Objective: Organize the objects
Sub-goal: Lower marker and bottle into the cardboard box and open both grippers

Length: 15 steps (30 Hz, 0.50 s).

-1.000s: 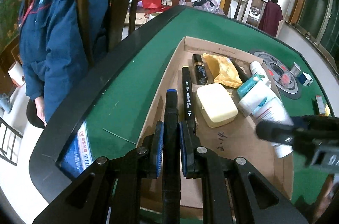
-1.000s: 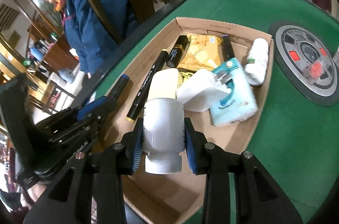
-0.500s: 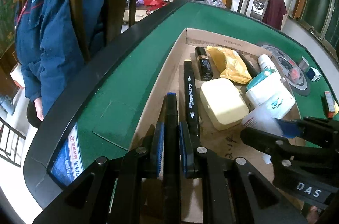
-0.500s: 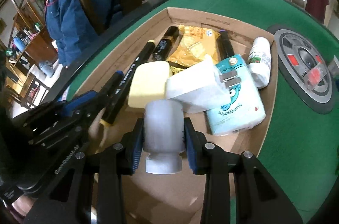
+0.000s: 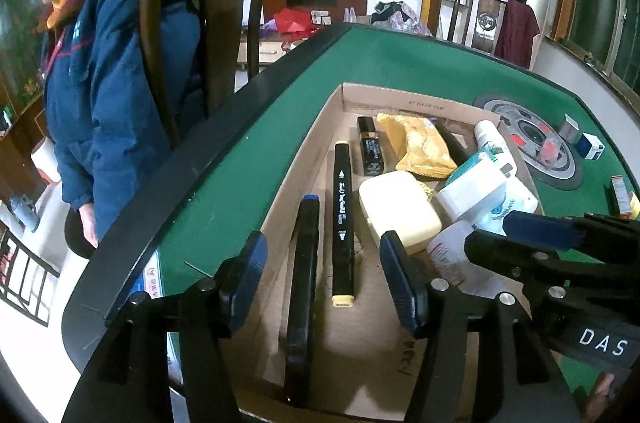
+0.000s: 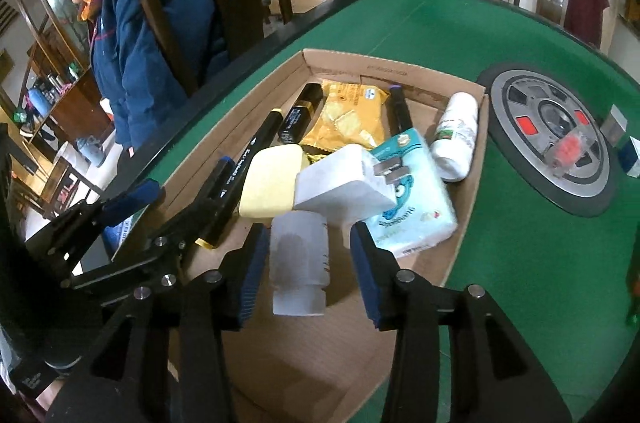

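In the shallow cardboard tray (image 5: 328, 127), left tongs (image 5: 322, 281) opening, astride the blue-capped black marker (image 5: 304, 263), pads clear. Right tongs (image 6: 306, 271) opening around the frosted white plastic bottle (image 6: 298, 263), pads clear.

The left tool (image 5: 324, 283) is matte black plastic: two angular arms with triangular cut-outs, each ending in a finger faced with a ribbed blue pad (image 5: 245, 279). Round silver screw heads sit at the joints. The right tool (image 6: 306, 273) has the same build, with black arms, blue pads (image 6: 252, 273) and silver screws. Seen from the left camera, its body carries white letters "DAS".
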Tool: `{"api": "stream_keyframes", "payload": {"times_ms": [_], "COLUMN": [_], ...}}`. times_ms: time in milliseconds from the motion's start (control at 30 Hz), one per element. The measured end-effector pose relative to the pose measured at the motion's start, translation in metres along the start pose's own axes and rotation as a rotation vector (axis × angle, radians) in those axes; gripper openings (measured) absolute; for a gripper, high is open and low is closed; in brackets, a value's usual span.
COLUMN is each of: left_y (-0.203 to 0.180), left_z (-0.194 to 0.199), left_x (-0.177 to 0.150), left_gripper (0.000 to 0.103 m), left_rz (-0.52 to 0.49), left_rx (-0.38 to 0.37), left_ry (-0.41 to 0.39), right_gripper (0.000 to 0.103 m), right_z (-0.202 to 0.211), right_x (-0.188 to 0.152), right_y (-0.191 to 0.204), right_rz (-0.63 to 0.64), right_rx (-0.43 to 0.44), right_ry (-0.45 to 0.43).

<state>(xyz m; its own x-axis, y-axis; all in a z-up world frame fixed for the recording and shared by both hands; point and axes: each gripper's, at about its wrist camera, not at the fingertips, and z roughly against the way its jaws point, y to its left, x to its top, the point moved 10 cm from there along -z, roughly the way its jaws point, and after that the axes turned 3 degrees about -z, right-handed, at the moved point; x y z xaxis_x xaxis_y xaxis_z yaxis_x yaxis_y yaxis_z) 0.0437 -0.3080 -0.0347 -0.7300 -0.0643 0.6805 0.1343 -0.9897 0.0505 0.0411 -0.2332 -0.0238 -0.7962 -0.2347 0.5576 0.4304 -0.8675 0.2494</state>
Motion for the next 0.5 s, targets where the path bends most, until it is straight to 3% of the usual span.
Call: {"api": "stream_keyframes", "payload": {"times_ms": [500], "left_y": [-0.009], "left_z": [0.029], "left_x": [0.008], "left_gripper": [0.055], "left_rz": [-0.033], "left_rx": [0.062], "left_ry": [-0.055], "right_gripper": [0.042], "right_z": [0.031], "right_x": [-0.007], "right_y": [-0.015], "right_rz": [-0.041], "right_rx": [0.013], "right_ry": [-0.040]}}
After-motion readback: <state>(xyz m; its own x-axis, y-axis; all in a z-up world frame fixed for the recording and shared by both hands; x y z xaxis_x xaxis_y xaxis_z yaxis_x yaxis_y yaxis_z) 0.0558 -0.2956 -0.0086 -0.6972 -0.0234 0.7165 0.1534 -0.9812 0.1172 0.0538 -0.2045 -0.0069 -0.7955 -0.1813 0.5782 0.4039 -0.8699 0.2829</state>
